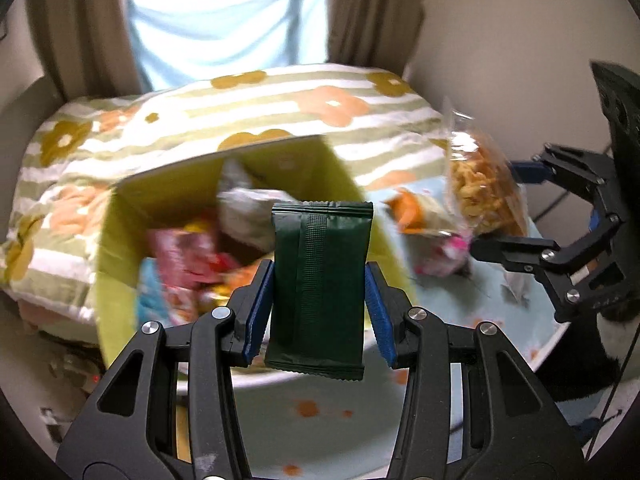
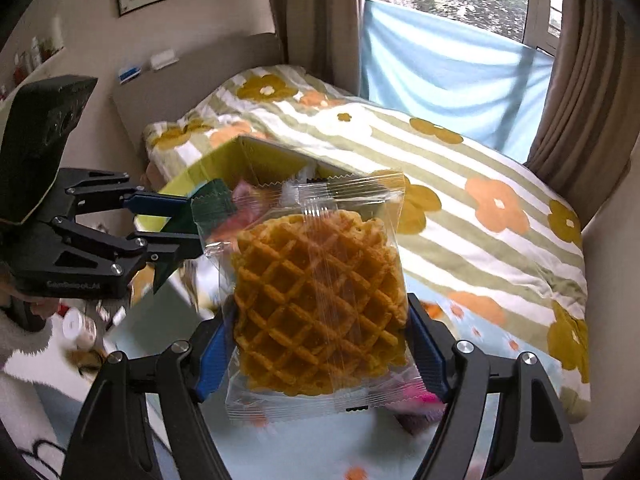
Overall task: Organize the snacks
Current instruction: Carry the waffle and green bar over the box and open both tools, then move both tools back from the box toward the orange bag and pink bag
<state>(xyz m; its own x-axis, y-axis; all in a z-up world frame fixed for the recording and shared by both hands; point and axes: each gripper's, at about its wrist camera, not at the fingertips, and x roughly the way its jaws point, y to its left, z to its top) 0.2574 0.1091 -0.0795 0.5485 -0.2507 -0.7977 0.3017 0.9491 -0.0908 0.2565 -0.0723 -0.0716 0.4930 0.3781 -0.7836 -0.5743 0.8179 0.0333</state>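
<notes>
left tongs clamped, right tongs clamped

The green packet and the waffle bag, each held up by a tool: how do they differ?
The green packet is dark and opaque, hiding its contents; the waffle bag is clear, showing lattice-patterned golden waffles. The green packet is narrow and flat; the waffle bag is broader and bulkier. The left tool holds the packet, the right tool the bag. Both are sealed, with zigzag-cut ends, gripped by their sides near the yellow-green box.

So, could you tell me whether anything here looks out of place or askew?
The yellow-green box stands tilted against the flowered quilt, with its snacks jumbled inside. A few packets lie loose on the table outside it. The green packet and waffle bag look intact.
</notes>
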